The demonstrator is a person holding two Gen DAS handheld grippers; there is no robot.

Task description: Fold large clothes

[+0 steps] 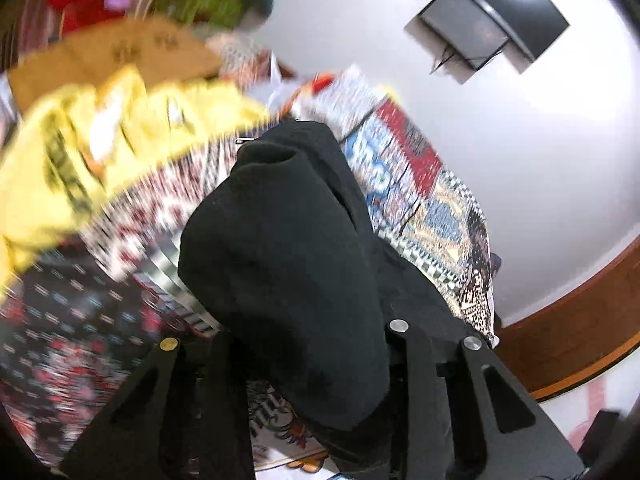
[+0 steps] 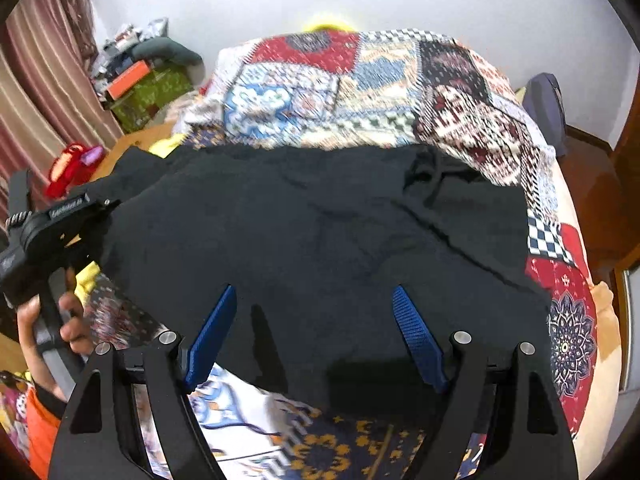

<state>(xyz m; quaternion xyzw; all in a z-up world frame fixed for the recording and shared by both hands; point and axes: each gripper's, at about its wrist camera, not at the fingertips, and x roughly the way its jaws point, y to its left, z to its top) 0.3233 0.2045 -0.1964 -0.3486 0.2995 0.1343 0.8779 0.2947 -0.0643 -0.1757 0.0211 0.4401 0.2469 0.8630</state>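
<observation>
A large black garment [image 2: 320, 232] lies spread across the patchwork bedspread [image 2: 360, 80] in the right wrist view. My right gripper [image 2: 316, 304] is open, its blue fingers [image 2: 212, 336] wide apart just above the garment's near edge, holding nothing. In the left wrist view a thick fold of the black garment [image 1: 288, 260] hangs bunched between the jaws of my left gripper [image 1: 316, 360], which is shut on it and lifted off the bed; its fingertips are hidden by the cloth. The left gripper also shows at the left of the right wrist view [image 2: 52, 232], held by a hand.
A yellow cloth [image 1: 100, 140] lies on the bed beyond the left gripper. A cardboard box [image 1: 120, 56] and green box [image 2: 152, 96] stand by striped curtains. A wall screen [image 1: 480, 20] hangs above. A wooden bed frame [image 1: 580, 328] runs along the right.
</observation>
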